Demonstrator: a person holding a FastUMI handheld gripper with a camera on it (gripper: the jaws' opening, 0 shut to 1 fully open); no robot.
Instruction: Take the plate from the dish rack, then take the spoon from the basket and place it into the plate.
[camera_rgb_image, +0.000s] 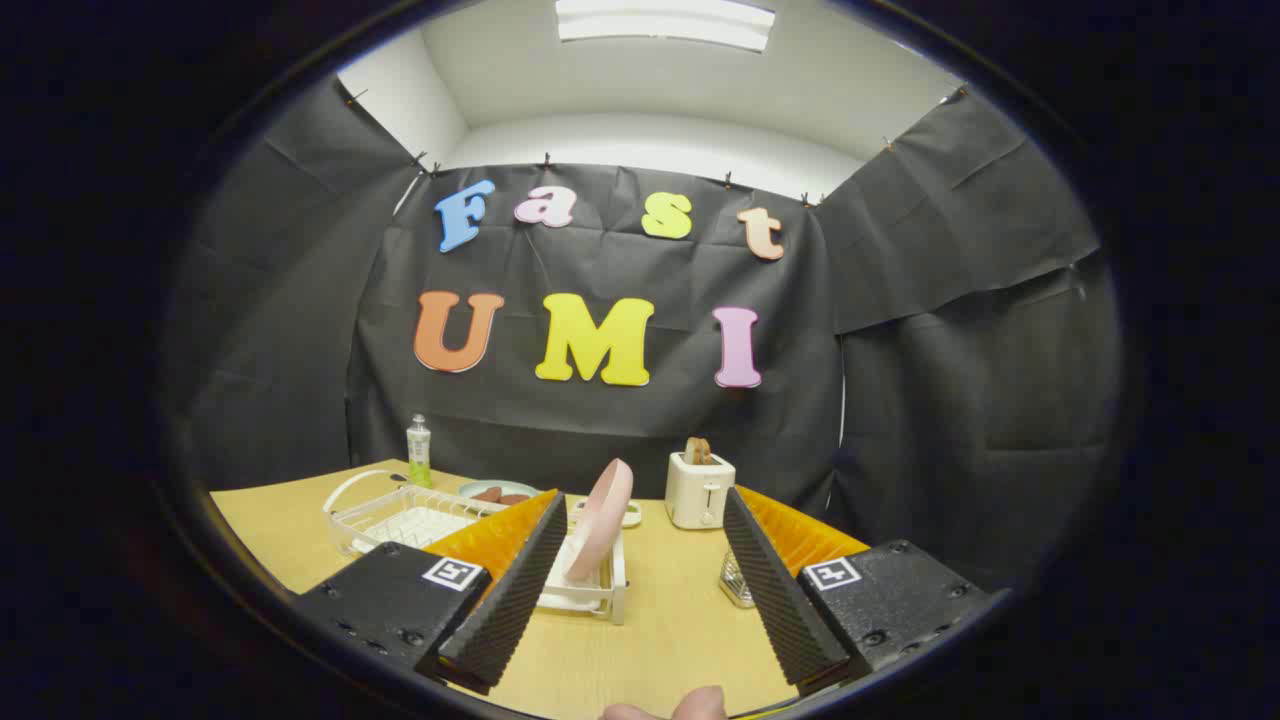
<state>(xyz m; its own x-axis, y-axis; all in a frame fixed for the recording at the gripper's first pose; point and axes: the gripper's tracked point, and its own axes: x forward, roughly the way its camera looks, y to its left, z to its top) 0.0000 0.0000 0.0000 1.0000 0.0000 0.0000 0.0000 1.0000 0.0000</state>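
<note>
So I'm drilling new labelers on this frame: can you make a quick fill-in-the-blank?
1. The pink plate stands on edge in the ___.
2. The tongs are ___, holding nothing.
3. Bread sticks out of the white ___.
4. A bottle stands beyond the white ___.

Missing: rack; open; toaster; basket

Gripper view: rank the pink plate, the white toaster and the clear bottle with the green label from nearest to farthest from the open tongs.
Tongs open, holding nothing.
1. Pink plate, upright in the white dish rack, just ahead between the fingers, toward the left one.
2. White toaster, beyond the plate, nearer the right finger.
3. Clear bottle with the green label, farthest, at the wooden table's back edge behind the rack.
</note>
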